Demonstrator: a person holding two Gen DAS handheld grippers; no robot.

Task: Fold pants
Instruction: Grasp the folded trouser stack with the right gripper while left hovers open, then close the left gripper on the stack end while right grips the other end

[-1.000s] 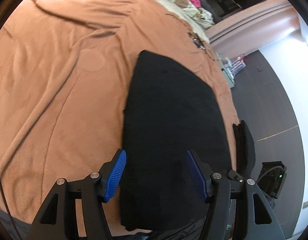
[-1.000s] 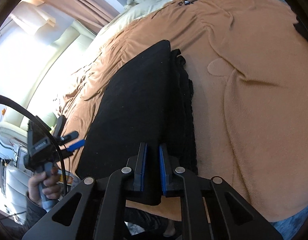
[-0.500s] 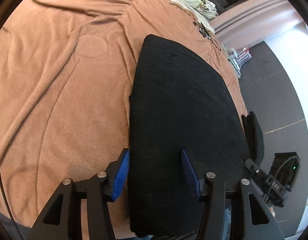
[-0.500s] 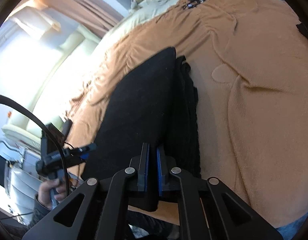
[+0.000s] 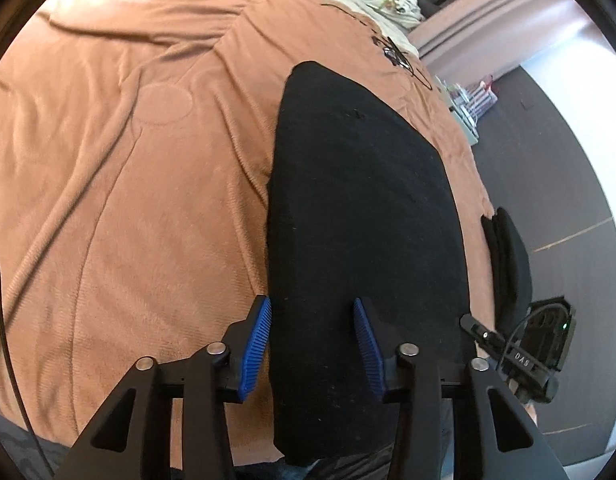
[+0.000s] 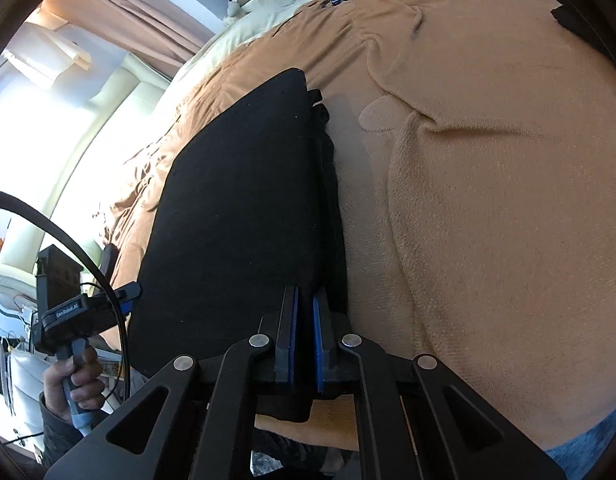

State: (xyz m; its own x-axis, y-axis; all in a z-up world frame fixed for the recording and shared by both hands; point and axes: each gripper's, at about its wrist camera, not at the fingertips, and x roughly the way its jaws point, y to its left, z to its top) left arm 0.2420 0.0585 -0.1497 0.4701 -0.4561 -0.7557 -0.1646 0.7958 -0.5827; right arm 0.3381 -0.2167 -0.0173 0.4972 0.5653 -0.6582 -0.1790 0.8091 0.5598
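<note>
- Gripping the black pants at their near right edge, my right gripper is clamped tight on the cloth.
- My left gripper has just been closing; its jaws straddle the near left edge, unpinched.
- I should match both corners before lifting.
- Pants lie on the brown blanket; open room spreads beyond.
</note>
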